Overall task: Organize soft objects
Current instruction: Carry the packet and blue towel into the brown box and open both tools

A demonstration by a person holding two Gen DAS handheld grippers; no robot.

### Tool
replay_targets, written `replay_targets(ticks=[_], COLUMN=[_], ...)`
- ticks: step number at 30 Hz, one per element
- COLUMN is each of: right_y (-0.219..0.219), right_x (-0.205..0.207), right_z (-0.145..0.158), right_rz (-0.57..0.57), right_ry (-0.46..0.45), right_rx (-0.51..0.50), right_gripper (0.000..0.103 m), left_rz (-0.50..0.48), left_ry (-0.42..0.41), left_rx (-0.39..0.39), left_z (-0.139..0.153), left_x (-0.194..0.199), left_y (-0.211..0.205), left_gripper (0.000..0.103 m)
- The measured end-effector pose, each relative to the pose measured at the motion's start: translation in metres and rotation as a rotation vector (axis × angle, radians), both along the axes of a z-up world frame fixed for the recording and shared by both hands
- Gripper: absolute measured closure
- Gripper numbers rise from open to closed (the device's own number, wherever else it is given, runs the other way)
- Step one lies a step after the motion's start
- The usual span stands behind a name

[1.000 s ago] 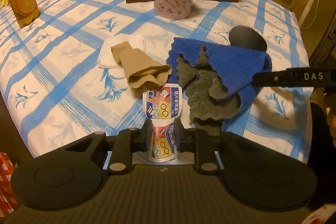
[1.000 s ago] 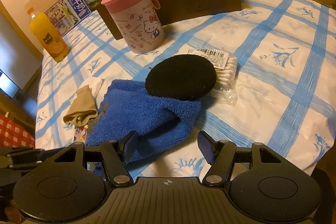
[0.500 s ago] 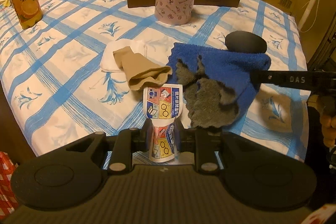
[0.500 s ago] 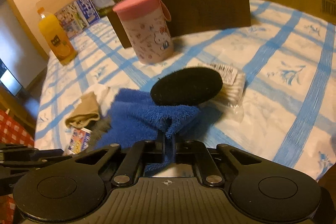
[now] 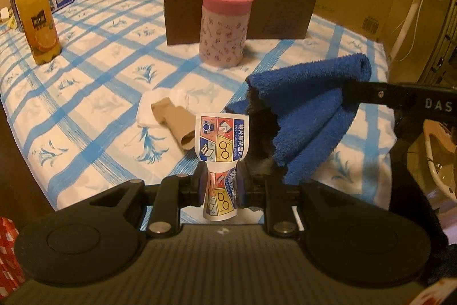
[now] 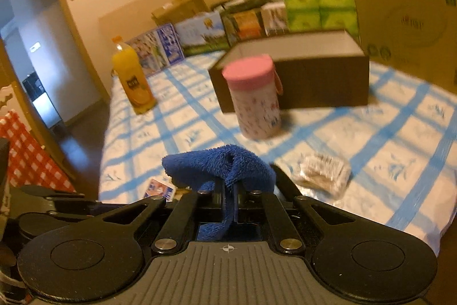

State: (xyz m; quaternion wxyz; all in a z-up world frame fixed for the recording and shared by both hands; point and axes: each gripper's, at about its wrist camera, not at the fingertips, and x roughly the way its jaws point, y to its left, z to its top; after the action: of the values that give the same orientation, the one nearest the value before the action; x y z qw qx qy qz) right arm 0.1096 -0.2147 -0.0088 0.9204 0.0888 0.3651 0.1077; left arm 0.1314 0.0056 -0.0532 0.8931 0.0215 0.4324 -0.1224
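Gripping blue towel (image 6: 225, 170) — right tool (image 6: 230, 200) clamped.

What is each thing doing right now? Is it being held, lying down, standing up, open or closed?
Left tool: shut on the wipes packet.
Wipes packet: held upright.
Right tool: shut on the blue towel.
Blue towel: held up, draped.
Beige sock: lying on the bedspread.
Pink-lidded cup: standing, lid on.
Juice bottle: standing, capped.
Brown box: open-topped.
Cotton swab pack: lying flat.
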Motion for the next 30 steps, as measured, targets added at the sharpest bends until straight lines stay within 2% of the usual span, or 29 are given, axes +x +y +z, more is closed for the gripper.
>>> replay_targets(ticks=[15,19,30], right_y=[-0.025,-0.038,-0.080], right_x=[-0.013,-0.009,0.018], right_z=[0.080,0.090,0.092], right_rz=[-0.014,-0.047,-0.087], right_ry=[-0.227,-0.242,-0.239], right_rx=[0.016,0.003,-0.025], right_gripper=[0.098,0.098,0.098], left_rz=[-0.053,-0.072,-0.113], left_ry=[-0.116,-0.133,-0.157], left_rx=[-0.031,-0.041,-0.072], left_z=[0.053,0.061,0.078], left_x=[0.004,0.012,0.056], left_y=[-0.024,-0.033,-0.074], left_gripper=[0.084,0.084,0.084])
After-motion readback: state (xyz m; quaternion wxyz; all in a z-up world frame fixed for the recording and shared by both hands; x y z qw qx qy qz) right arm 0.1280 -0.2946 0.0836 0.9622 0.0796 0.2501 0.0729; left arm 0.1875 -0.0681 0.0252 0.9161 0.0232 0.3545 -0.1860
